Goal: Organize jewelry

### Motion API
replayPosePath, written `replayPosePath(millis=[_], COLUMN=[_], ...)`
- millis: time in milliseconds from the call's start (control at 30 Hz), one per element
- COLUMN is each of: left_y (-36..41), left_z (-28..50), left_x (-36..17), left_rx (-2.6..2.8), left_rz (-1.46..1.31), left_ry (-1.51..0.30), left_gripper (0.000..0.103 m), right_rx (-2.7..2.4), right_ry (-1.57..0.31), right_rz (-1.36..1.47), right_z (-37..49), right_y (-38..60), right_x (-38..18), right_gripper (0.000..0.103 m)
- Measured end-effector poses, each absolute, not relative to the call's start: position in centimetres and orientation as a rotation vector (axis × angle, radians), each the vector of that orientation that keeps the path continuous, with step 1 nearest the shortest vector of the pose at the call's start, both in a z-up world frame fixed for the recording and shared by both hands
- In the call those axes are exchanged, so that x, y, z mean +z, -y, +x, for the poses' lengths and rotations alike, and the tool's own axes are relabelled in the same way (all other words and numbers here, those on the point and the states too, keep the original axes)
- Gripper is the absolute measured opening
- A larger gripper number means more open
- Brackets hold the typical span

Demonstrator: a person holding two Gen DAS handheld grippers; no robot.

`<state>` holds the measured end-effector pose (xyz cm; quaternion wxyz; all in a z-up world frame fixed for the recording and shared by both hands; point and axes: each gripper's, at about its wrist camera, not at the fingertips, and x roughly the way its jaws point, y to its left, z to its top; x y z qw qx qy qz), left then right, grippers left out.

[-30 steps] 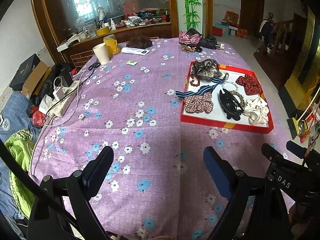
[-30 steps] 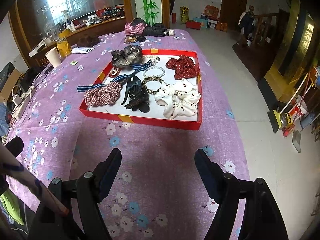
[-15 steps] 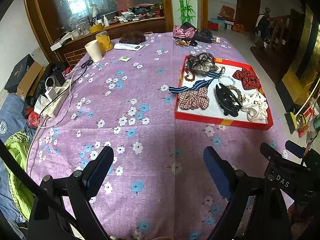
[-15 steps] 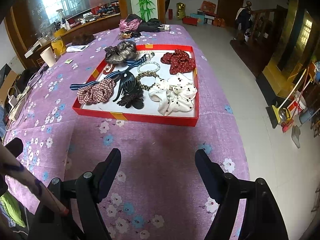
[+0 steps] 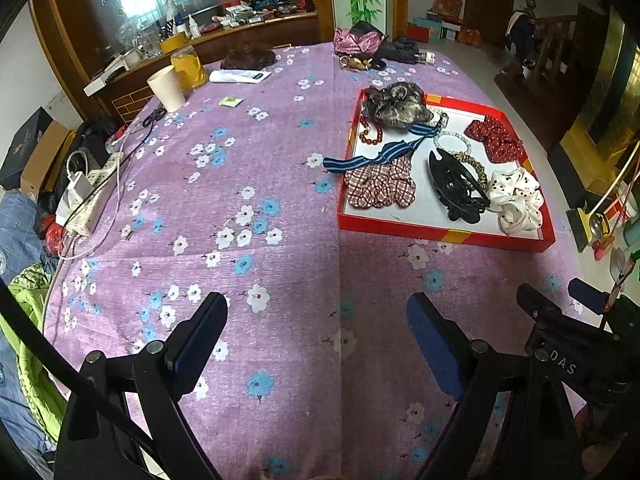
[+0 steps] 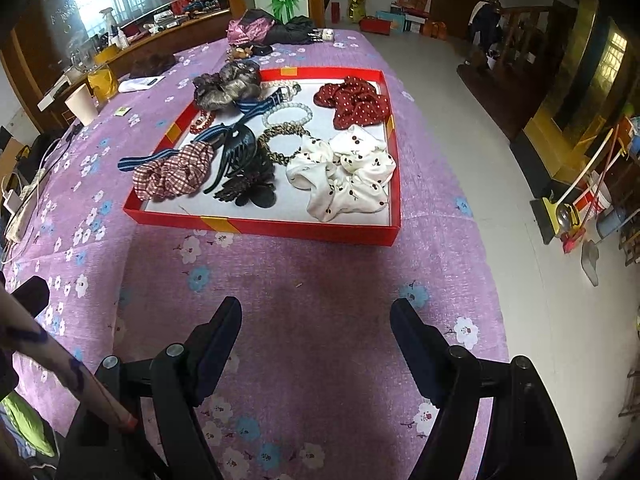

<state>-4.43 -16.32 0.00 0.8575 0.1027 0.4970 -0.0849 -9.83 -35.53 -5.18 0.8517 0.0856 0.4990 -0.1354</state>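
Observation:
A red tray (image 6: 264,227) (image 5: 440,234) sits on the purple flowered tablecloth. It holds a plaid scrunchie (image 6: 172,174) (image 5: 378,186), a black hair claw (image 6: 244,160) (image 5: 456,184), a white dotted scrunchie (image 6: 344,176) (image 5: 516,200), a red dotted scrunchie (image 6: 356,100), a grey scrunchie (image 6: 226,84), a white bead bracelet (image 6: 287,114), a leopard hair tie (image 6: 284,144), a red bead bracelet (image 5: 370,134) and a blue striped band (image 6: 160,155). My left gripper (image 5: 316,320) and right gripper (image 6: 316,324) are both open and empty, short of the tray's near edge.
A paper cup (image 5: 168,88), a yellow jar (image 5: 188,66), a power strip with cables (image 5: 90,200) and scissors (image 5: 154,114) lie at the table's left. Bags and an umbrella (image 5: 376,46) lie at the far end. The table's right edge drops to the floor (image 6: 500,160).
Both grippers have drawn a little closer to the tray and the views have shifted slightly. Nothing in the tray has moved. Both grippers stay open.

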Motion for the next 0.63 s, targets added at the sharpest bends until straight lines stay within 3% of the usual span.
replayPosePath(millis=[633], left_y=[17.4], left_z=[-2.8], left_x=[-2.3], left_rx=[-0.203], left_rz=[0.215], left_ry=[-1.117], left_gripper=[0.09], right_rx=[-0.291], right_ry=[-1.111], right_rz=[0.181], right_z=[-8.7], right_y=[36.4], right_x=[-6.9], right_gripper=[0.08])
